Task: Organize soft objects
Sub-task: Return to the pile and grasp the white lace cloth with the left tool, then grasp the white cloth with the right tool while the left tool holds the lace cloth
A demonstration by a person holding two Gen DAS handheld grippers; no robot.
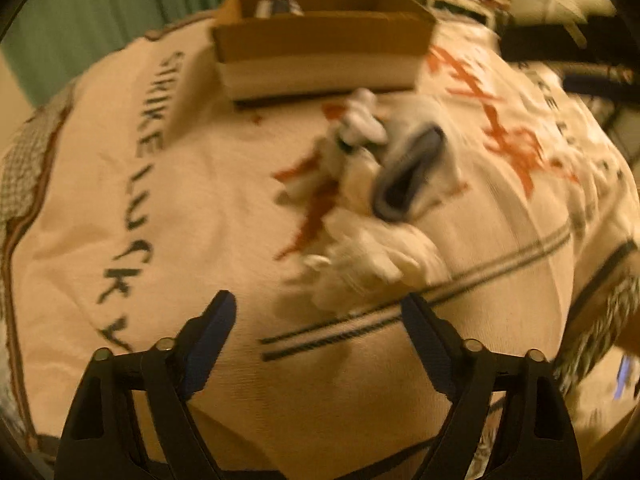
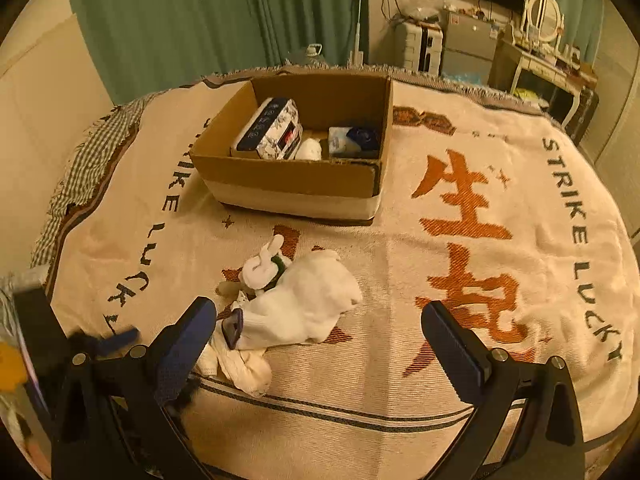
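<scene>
A pile of soft things lies mid-table on the printed cloth: a small white plush rabbit [image 2: 264, 266], a white sock with a blue-grey cuff [image 2: 304, 304] and a crumpled white cloth [image 2: 240, 364]. In the blurred left wrist view the rabbit [image 1: 358, 120], the sock [image 1: 416, 168] and the cloth [image 1: 368, 260] lie ahead of my left gripper [image 1: 318, 312], which is open and empty. My right gripper [image 2: 320, 316] is open and empty, its left finger beside the sock's cuff. A cardboard box [image 2: 296, 178] behind the pile holds a tissue pack [image 2: 272, 128] and other soft items.
The box [image 1: 324, 36] stands at the far side of the table in the left wrist view. The cream cloth [image 2: 460, 220] with orange characters covers the whole table. A green curtain [image 2: 180, 20] and furniture with a mirror [image 2: 544, 12] stand behind.
</scene>
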